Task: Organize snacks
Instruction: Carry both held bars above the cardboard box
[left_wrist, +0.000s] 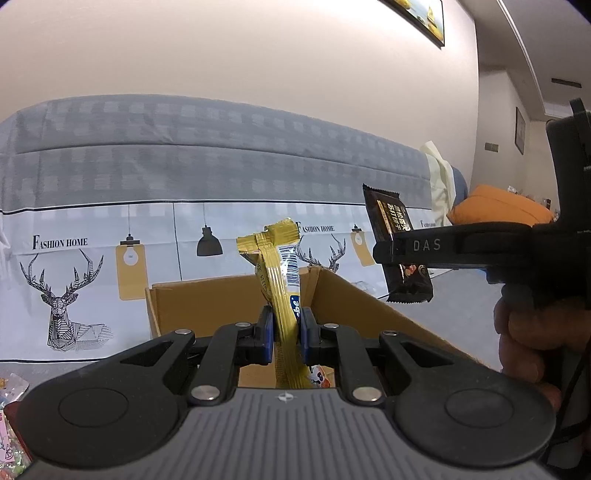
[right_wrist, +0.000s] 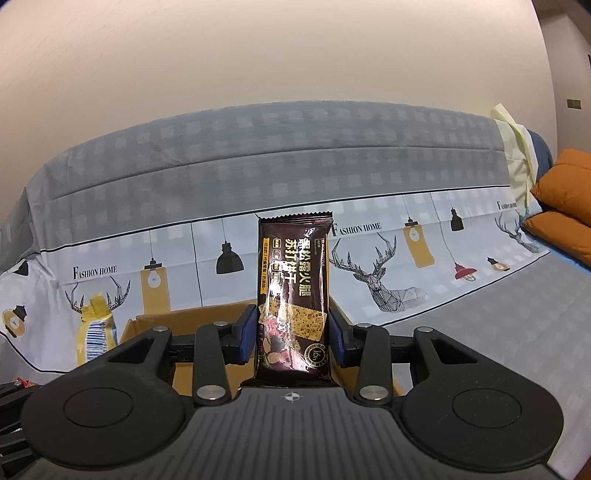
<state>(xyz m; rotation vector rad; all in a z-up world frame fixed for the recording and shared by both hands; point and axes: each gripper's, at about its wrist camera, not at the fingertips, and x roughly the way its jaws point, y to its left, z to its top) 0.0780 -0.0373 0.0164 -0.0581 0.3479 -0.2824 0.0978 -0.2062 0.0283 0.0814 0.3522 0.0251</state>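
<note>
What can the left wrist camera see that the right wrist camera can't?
Only the left wrist view shows the person's hand holding the right gripper from the side, plus a framed picture high on the wall. Only the right wrist view shows the front of the dark cracker packet, with its cracker picture, and a red lamp print. Both show the yellow snack packet, the cardboard box and the deer-print cover.
</note>
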